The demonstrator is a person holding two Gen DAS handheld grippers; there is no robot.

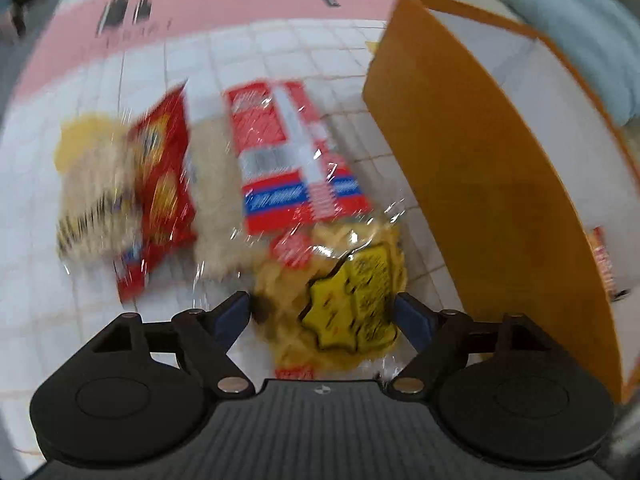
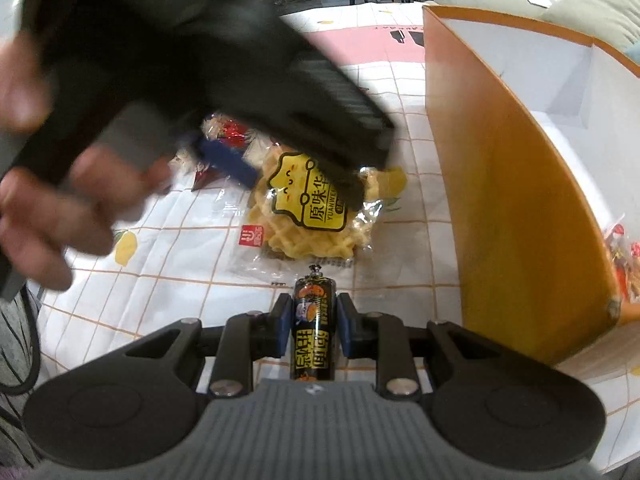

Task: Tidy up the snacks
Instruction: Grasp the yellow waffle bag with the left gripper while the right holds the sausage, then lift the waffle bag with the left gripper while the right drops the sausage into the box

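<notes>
A clear bag of yellow waffles (image 1: 332,300) with a yellow label lies on the tablecloth. My left gripper (image 1: 324,317) hangs over it, open, with a blue pad on each side of the bag and neither pressing it. In the right wrist view the same waffle bag (image 2: 308,216) shows under the left gripper's dark body, and one blue finger (image 2: 224,160) is visible. My right gripper (image 2: 313,314) is shut on a black-wrapped sausage stick (image 2: 314,332) that points forward, just above the cloth.
An orange box (image 1: 492,184) with a white inside stands open at the right (image 2: 508,216), holding some red-wrapped snacks (image 2: 622,256). Red packets (image 1: 164,192) and a red-and-white packet (image 1: 288,152) lie beyond the waffles. A person's hand (image 2: 36,208) grips the left tool.
</notes>
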